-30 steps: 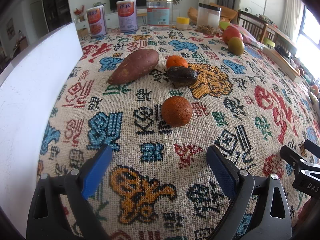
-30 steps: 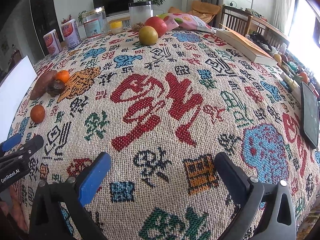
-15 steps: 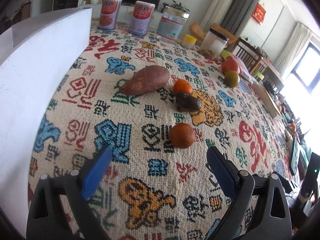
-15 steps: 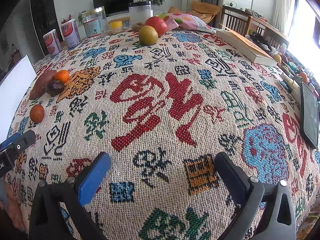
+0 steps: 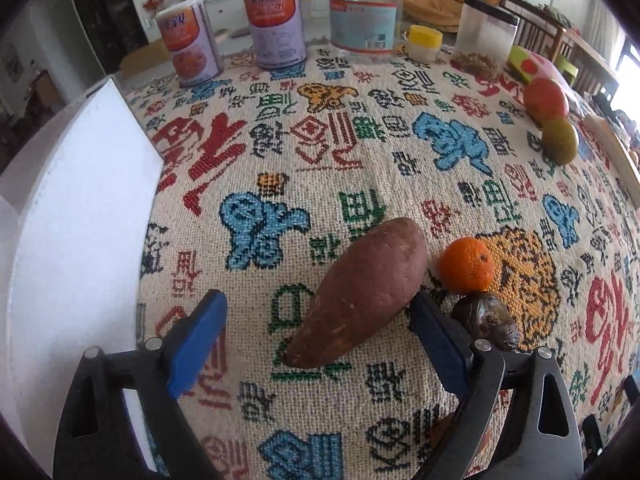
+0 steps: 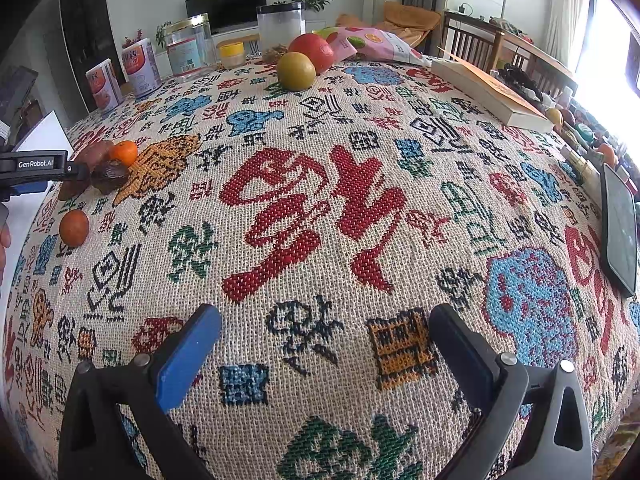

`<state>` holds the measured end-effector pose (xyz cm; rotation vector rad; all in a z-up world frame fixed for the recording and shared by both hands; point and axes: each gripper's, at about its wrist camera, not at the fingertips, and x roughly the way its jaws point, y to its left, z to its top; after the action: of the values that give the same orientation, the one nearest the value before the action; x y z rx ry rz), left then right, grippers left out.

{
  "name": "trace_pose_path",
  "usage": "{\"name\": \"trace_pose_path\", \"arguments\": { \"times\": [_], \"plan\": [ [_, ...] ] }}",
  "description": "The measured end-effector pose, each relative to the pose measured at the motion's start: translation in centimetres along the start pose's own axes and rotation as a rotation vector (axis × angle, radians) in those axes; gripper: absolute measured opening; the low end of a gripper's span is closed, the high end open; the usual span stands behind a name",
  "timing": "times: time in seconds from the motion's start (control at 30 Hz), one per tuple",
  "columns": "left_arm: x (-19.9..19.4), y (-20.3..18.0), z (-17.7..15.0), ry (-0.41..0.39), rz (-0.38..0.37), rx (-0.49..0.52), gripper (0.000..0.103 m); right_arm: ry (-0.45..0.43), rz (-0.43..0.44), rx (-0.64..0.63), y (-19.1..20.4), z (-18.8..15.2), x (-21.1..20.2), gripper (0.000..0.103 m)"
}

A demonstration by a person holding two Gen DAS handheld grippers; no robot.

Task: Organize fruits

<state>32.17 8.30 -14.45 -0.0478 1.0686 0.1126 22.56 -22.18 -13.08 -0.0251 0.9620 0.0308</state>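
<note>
A long brown sweet potato [image 5: 360,292] lies on the patterned tablecloth [image 5: 360,160], its near part between the blue pads of my left gripper [image 5: 316,308]. The jaws are closing; the left pad [image 5: 196,340] still stands clear of the potato. A tangerine [image 5: 466,266] and a dark wrinkled fruit [image 5: 486,326] sit just right of it. A darker orange [image 6: 74,228] lies alone nearer the table's edge. A red apple [image 6: 312,52] and a yellow-green fruit [image 6: 296,71] sit at the far side. My right gripper [image 6: 324,356] hovers open over bare cloth.
A white board [image 5: 60,240] stands along the left edge. Two cans [image 5: 274,26], a glass jar [image 5: 364,12], a yellow-lidded cup [image 5: 424,42] and a clear container [image 5: 486,42] line the back. A snack bag [image 6: 372,44], a book [image 6: 488,96] and a phone [image 6: 620,232] lie to the right.
My left gripper has moved forward past the darker orange to the sweet potato, which now sits between its jaws, and the jaws have narrowed a little. The right gripper has not moved.
</note>
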Motion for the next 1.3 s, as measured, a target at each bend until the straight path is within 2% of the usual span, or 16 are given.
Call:
{"name": "trace_pose_path", "arguments": {
  "times": [0.03,0.1,0.2,0.37,0.53,0.6,0.67,0.7,0.8,0.87,1.07,1.2,1.27,1.3],
  "plan": [
    [0.1,0.3,0.0,-0.009,-0.053,-0.014,0.079,0.0,0.0,0.0,0.0,0.0,0.0,0.103],
    [0.1,0.5,-0.1,-0.008,-0.154,-0.024,0.042,-0.001,-0.001,0.0,0.0,0.0,0.0,0.103],
    [-0.6,0.3,-0.8,-0.022,-0.133,-0.034,0.041,-0.001,-0.001,0.0,0.0,0.0,0.0,0.103],
    [-3.2,2.1,-4.6,0.005,-0.12,-0.195,0.041,-0.001,0.0,-0.001,0.0,0.0,0.0,0.103],
    [-6.1,1.9,-10.5,0.015,-0.11,-0.164,0.042,-0.005,0.017,0.006,0.0,0.0,-0.1,0.103],
    [-6.9,1.8,-12.3,-0.008,-0.111,-0.145,0.042,-0.046,0.157,0.014,0.1,0.0,-1.1,0.103],
    [-7.4,1.5,-13.3,-0.026,-0.101,-0.116,0.043,-0.099,0.302,-0.034,1.3,0.0,-2.5,0.102],
    [-7.6,1.5,-13.5,-0.037,-0.098,-0.107,0.044,-0.102,0.338,-0.08,2.3,-0.1,-2.7,0.099],
    [-7.7,1.5,-13.3,-0.055,-0.089,-0.084,0.044,-0.034,0.466,-0.189,6.1,0.1,-1.8,0.08],
    [-8.0,2.0,-13.1,-0.071,-0.093,-0.093,0.044,0.005,0.508,-0.212,8.3,0.7,-0.6,0.075],
    [-7.9,3.0,-12.5,-0.084,-0.107,-0.11,0.043,-0.02,0.546,-0.277,13.3,3.8,1.1,0.073],
    [-7.6,3.1,-12.6,-0.087,-0.124,-0.107,0.042,-0.001,0.518,-0.366,16.4,4.5,2.6,0.058],
    [-7.4,2.9,-12.7,-0.087,-0.13,-0.095,0.041,-0.024,0.49,-0.425,17.5,4.4,2.5,0.049],
    [-7.4,2.7,-12.7,-0.091,-0.127,-0.089,0.041,-0.033,0.475,-0.447,17.8,4.4,2.5,0.031]
  ]
}}
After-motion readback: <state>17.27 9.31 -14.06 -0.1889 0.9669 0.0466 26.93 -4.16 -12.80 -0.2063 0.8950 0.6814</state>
